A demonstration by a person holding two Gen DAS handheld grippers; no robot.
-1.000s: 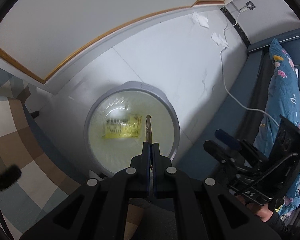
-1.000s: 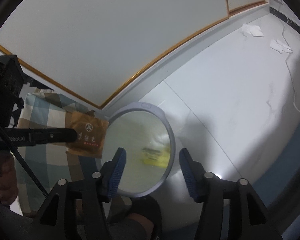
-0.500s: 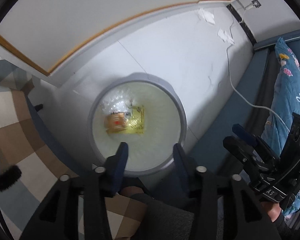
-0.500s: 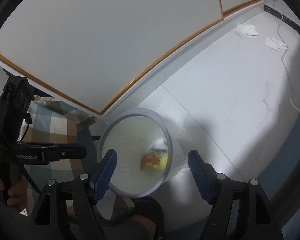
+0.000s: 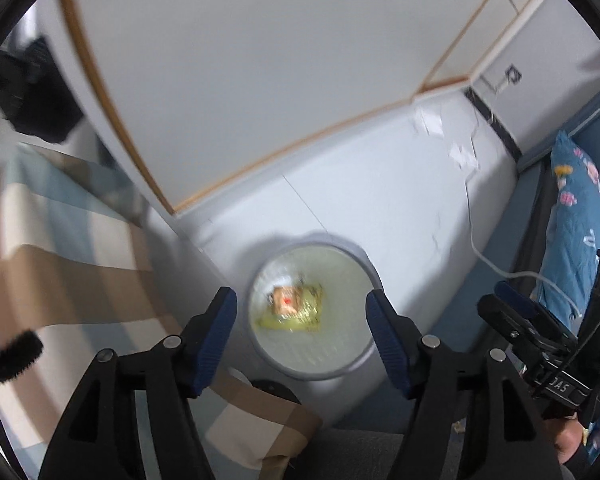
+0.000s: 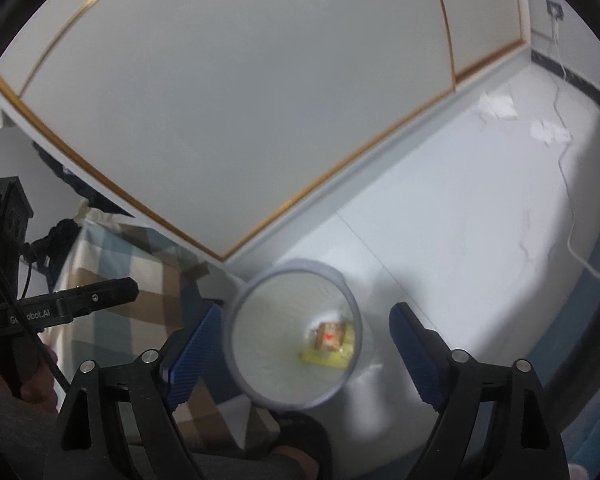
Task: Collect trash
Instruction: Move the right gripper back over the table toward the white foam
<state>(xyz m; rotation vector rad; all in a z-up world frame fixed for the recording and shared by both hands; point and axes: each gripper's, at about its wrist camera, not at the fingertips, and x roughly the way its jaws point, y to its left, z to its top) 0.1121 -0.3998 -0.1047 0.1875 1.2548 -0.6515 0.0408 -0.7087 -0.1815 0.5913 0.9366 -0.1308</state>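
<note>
A round grey-rimmed trash bin [image 5: 364, 272] stands on the white floor; it also shows in the right wrist view [image 6: 260, 292]. Inside lie a brown packet [image 5: 286, 300] on a yellow wrapper [image 5: 304, 316], both also seen in the right wrist view as the brown packet [image 6: 330, 334] and yellow wrapper [image 6: 328, 360]. My left gripper [image 5: 300, 312] is open and empty above the bin. My right gripper [image 6: 304, 340] is open and empty above the bin. Each gripper shows at the edge of the other's view.
A checked cloth [image 5: 68, 264] covers furniture left of the bin. White paper scraps [image 5: 432, 124] and a white cable [image 5: 484, 256] lie on the floor at the far right. A blue patterned fabric [image 5: 576, 216] hangs at the right. White panels with gold trim stand behind.
My left gripper opened and let the brown packet fall into the bin onto the yellow wrapper. Both grippers have risen away from the bin.
</note>
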